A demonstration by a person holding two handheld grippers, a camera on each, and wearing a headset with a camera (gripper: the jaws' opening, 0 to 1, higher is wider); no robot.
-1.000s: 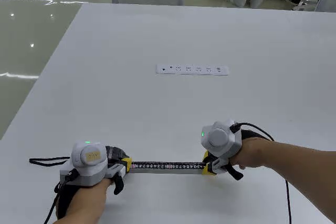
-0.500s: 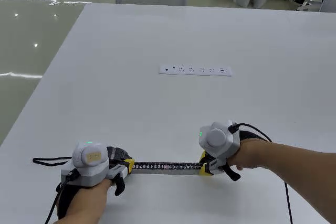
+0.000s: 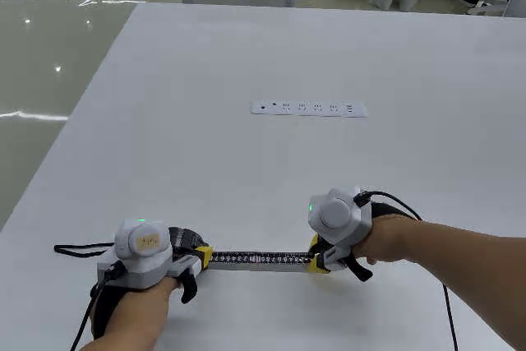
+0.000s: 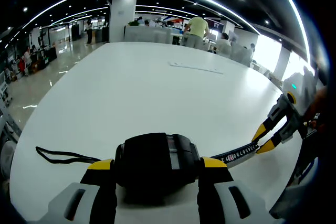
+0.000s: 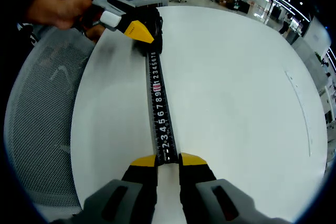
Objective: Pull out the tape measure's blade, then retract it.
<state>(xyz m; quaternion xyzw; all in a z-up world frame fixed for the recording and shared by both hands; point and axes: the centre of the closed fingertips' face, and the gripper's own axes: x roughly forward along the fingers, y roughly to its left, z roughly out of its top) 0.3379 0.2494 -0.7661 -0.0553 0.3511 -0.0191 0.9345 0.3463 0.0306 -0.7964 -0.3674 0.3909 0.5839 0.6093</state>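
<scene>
Tape measure case (image 4: 157,150) sat low in the centre of the left gripper view, pinched between the yellow-tipped jaws of my left gripper (image 4: 156,165). Its blade (image 3: 259,259) ran across the lower head view, over the white table (image 3: 246,162), to my right gripper (image 5: 168,159), whose jaws were pressed together on its tip.

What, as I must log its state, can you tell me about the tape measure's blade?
The blade is a narrow black strip with white numerals and one red mark, seemingly metal. It is pulled out straight, flat side up, low along the white table. One end enters the black case in the left tongs; the right tongs pinch the other.
</scene>
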